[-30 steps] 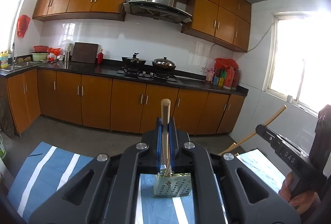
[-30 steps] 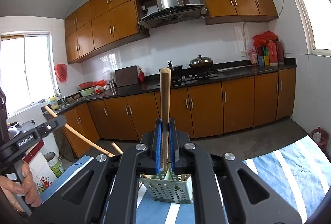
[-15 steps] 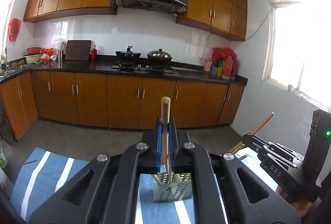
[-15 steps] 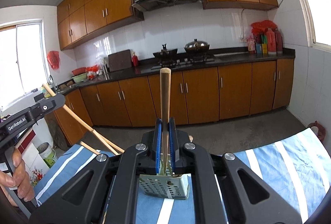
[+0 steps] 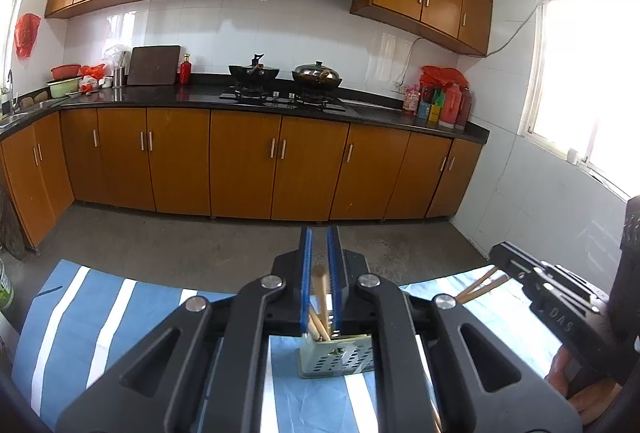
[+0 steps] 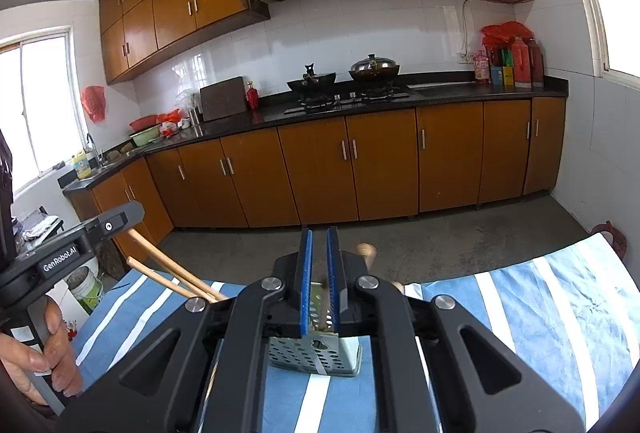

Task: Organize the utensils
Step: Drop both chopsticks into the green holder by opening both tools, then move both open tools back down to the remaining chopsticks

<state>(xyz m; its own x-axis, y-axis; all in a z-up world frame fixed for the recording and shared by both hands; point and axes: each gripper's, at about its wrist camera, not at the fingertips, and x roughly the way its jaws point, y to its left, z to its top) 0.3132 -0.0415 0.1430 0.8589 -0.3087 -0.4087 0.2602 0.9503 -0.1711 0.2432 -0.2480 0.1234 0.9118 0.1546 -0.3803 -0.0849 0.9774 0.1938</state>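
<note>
Closest to me, my left gripper [image 5: 320, 245] has its blue pads only narrowly apart. The jaws have just been easing open, and the chopstick [image 5: 320, 289] between them looks loose, leaning a little with its lower end in the perforated utensil holder [image 5: 340, 357]. My right gripper [image 6: 319, 245] is just as narrow. Its own stick [image 6: 322, 309] is a thin blur that does not fill the gap, so I judge it released too, though I cannot be sure the pads are clear of it. The holder stands upright on the table's blue striped cloth [image 5: 100, 313], directly beneath both grippers.

To finish this well I should open a touch more and lift straight up — no sideways drag, or a pad may catch a stick and tip the light holder. Two other chopsticks [image 6: 168, 273] slant out to one side, so I should keep clear of those as well.

Compared with a second ago, both sticks then stood tall above my pads and were firmly pinched; now they sit far lower. The holder fills more of each view — and the brown cabinets [image 5: 240, 161] beyond sit higher in both.
</note>
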